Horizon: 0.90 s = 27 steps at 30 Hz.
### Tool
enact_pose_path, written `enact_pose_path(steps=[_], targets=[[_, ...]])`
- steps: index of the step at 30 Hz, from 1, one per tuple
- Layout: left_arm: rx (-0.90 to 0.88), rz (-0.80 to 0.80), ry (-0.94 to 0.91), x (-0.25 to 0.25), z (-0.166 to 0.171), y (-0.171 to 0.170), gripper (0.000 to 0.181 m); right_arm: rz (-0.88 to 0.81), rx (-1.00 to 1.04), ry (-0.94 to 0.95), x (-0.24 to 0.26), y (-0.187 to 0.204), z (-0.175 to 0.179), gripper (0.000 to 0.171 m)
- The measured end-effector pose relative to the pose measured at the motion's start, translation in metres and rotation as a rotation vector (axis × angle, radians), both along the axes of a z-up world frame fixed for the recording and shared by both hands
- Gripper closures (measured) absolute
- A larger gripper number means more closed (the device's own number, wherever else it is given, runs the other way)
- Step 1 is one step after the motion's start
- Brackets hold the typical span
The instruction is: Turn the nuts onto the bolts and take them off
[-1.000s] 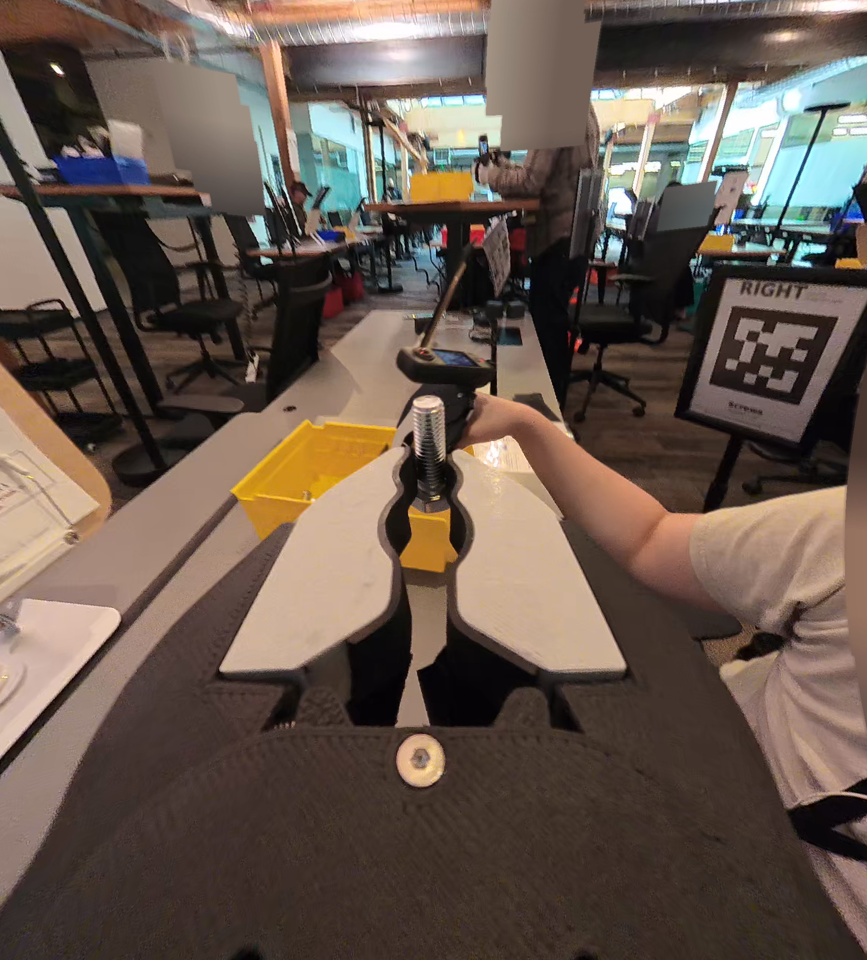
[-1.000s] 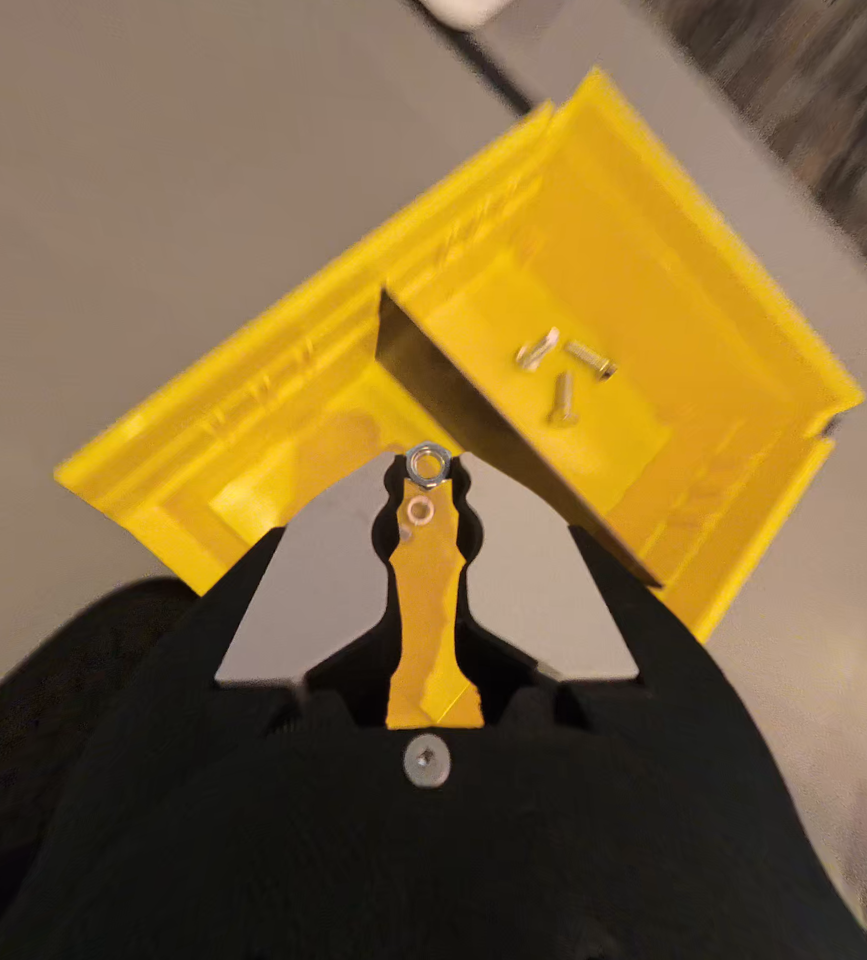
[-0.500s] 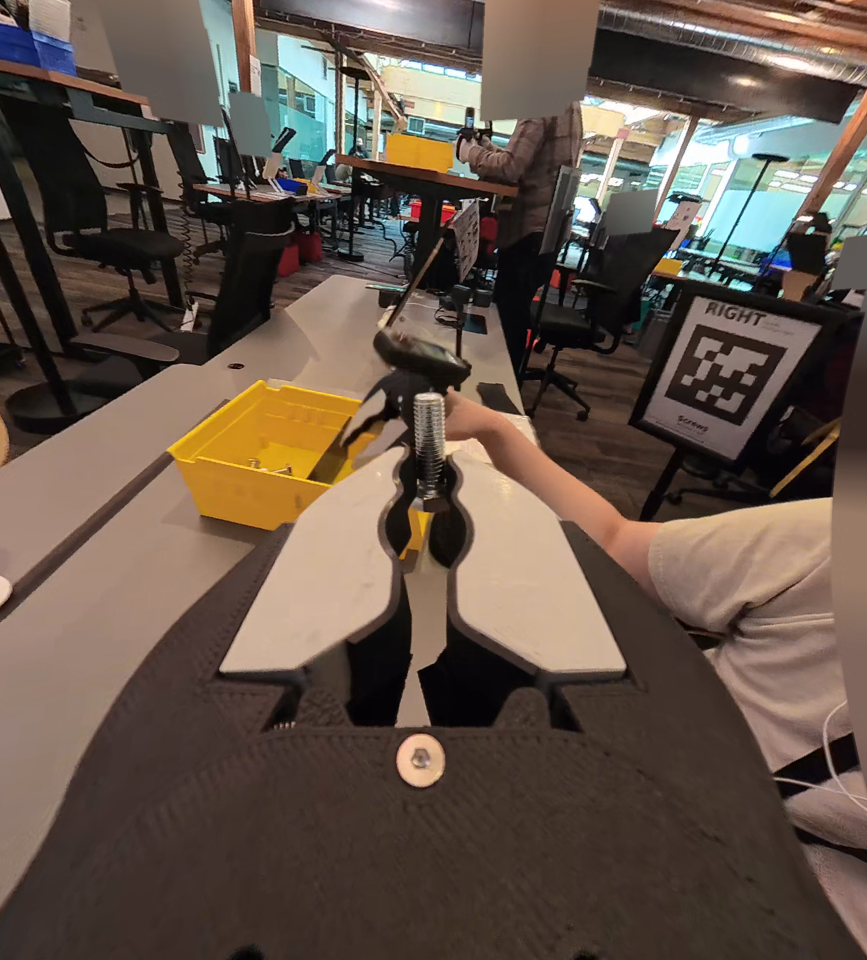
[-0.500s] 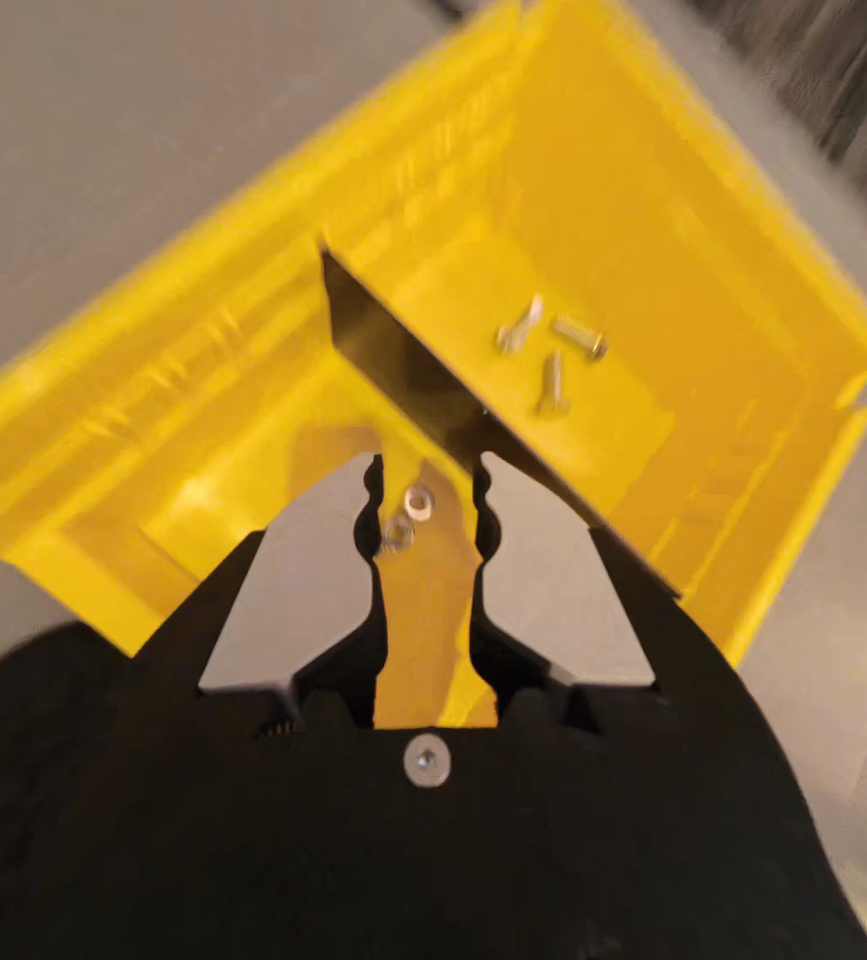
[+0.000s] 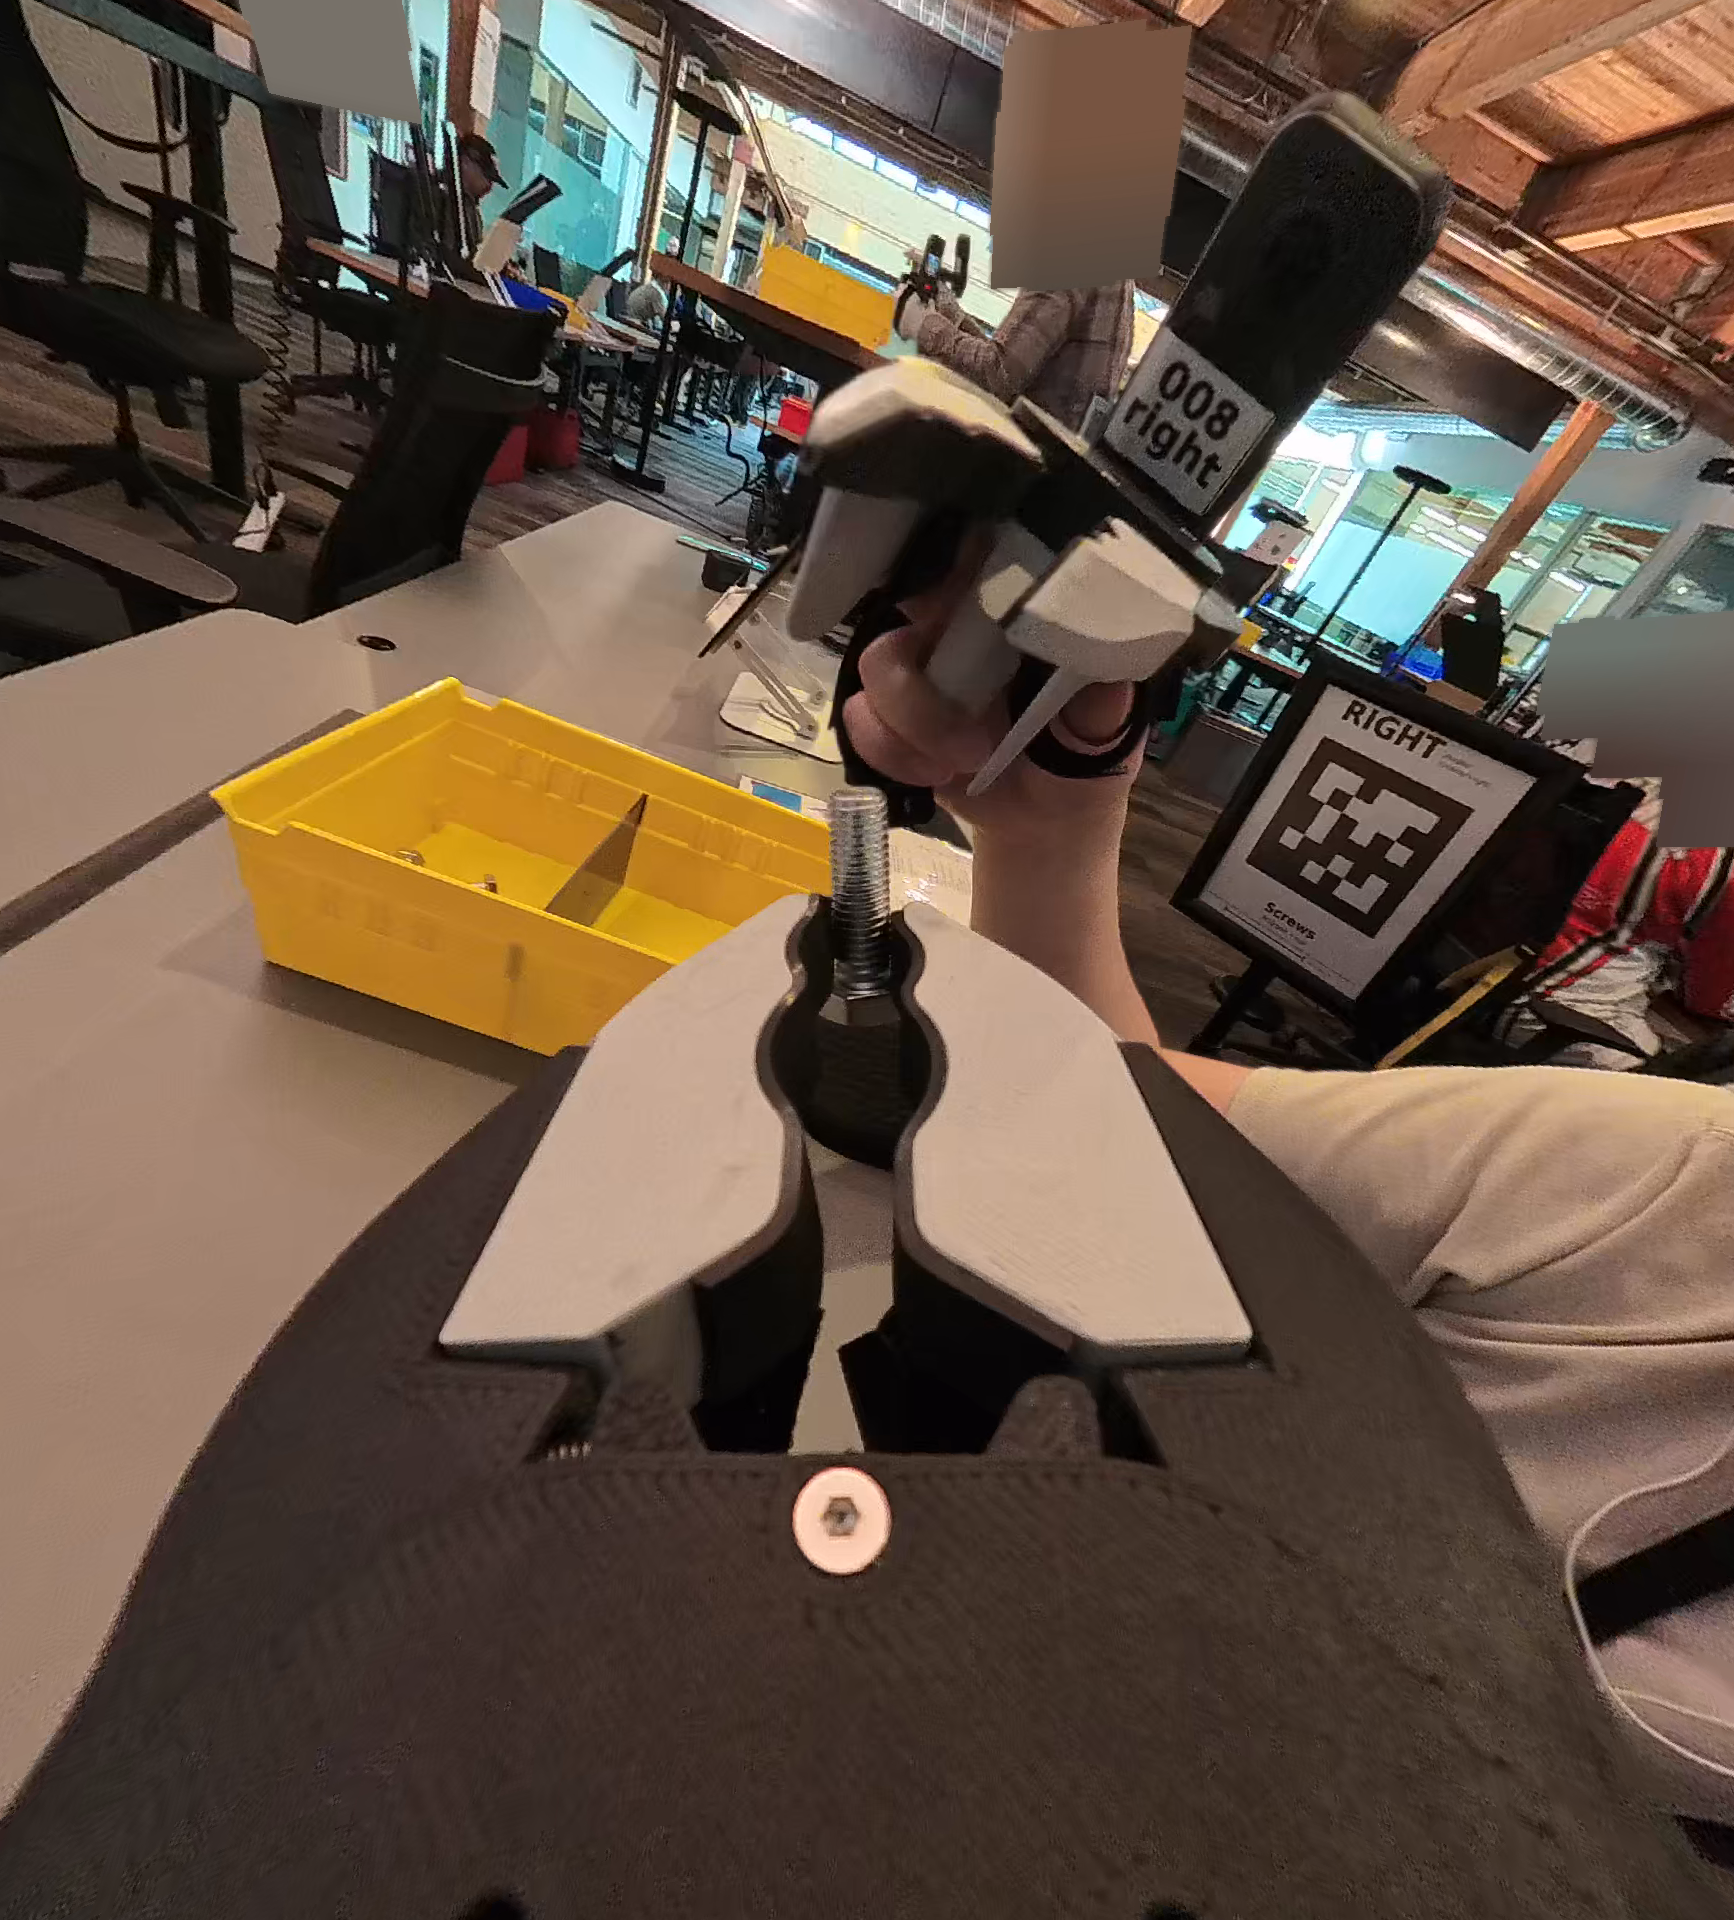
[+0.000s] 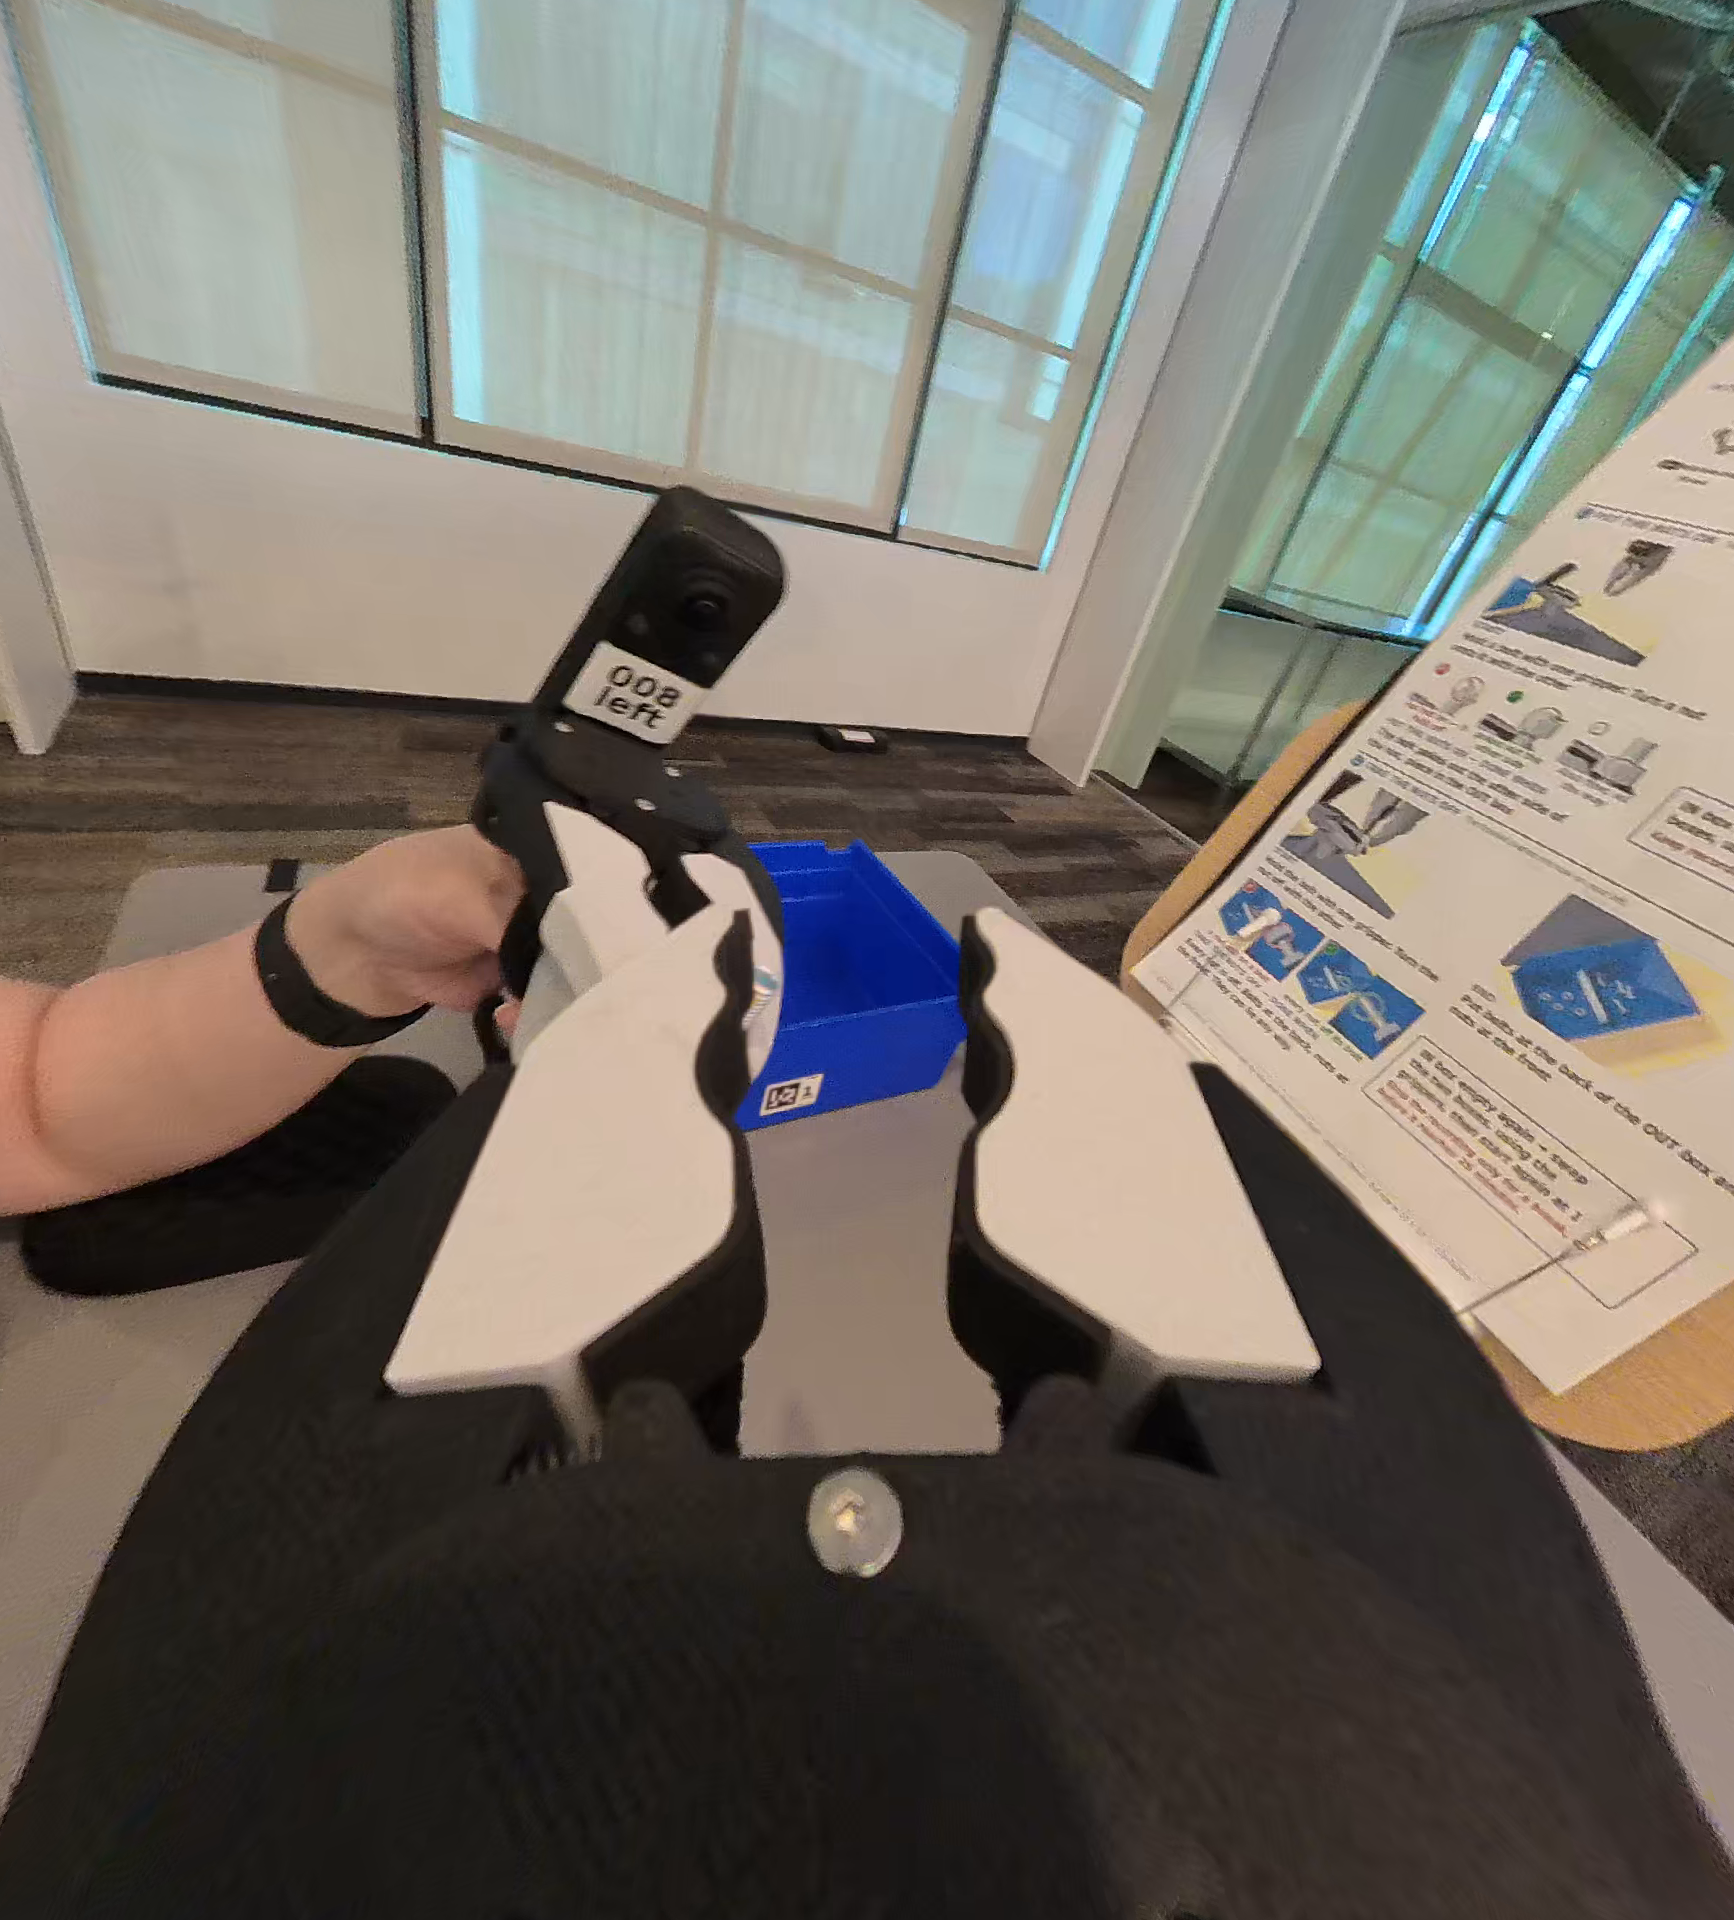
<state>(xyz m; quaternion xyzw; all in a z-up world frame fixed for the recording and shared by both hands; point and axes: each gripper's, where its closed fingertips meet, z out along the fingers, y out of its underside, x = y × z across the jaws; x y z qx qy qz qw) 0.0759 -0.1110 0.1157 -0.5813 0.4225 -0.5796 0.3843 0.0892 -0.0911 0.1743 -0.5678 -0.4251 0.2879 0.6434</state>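
Note:
My left gripper (image 5: 858, 940) is shut on a silver bolt (image 5: 858, 883). It grips the bolt near the head, and the threaded shaft stands upright above the fingertips. My right gripper (image 6: 858, 935) is open and empty, raised in the air and facing the left gripper (image 6: 634, 894). A bit of the bolt (image 6: 764, 1003) shows behind its left finger. In the left wrist view the right gripper (image 5: 894, 634) hangs open just above and behind the bolt tip. The yellow bin (image 5: 375, 894) on the table has a dark divider and a few small fasteners (image 5: 411, 855) inside.
The grey table (image 5: 115, 1143) carries the yellow bin at left. A blue bin (image 6: 873, 966) sits at the table's far end. An instruction board (image 6: 1465, 883) leans at the right. A marker sign on a stand (image 5: 1362, 842) is beside the table. Chairs and desks stand beyond. The left gripper's tips are roughly 6 cm from the right gripper's.
The right gripper opened over the yellow bin and let go of a nut, then lifted out and swung round to face the left gripper. The left gripper turned with its bolt.

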Motion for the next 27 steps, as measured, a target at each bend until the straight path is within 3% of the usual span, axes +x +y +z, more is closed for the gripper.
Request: enact_pose_path(steps=[3, 8, 15, 18, 20, 23, 25, 27], targets=[[0.043, 0.017, -0.004, -0.002, 0.003, 0.0, 0.172, -0.007, -0.102, 0.102, 0.001, 0.014, -0.007, 0.13], [0.065, 0.025, -0.003, -0.002, 0.005, 0.0, 0.172, 0.255, -0.32, 0.214, -0.011, 0.002, -0.017, 0.137], [0.08, 0.014, 0.027, 0.003, -0.001, -0.001, 0.172, 0.388, -0.464, 0.146, -0.028, -0.003, -0.045, 0.134], [0.091, 0.003, 0.039, 0.004, -0.003, -0.002, 0.165, 0.457, -0.474, 0.122, -0.029, -0.008, -0.048, 0.16], [0.069, -0.012, 0.014, 0.0, 0.002, -0.001, 0.142, 0.421, -0.443, 0.098, -0.018, 0.001, -0.05, 0.161], [0.029, -0.001, 0.015, -0.012, 0.005, 0.006, 0.138, 0.318, -0.413, 0.086, 0.015, 0.024, -0.052, 0.161], [0.02, 0.04, 0.03, -0.02, 0.005, 0.015, 0.139, 0.128, -0.382, 0.062, 0.057, 0.055, -0.059, 0.161], [0.012, 0.062, 0.031, -0.027, 0.007, 0.02, 0.139, -0.2, -0.355, -0.022, 0.121, 0.1, -0.082, 0.161]])
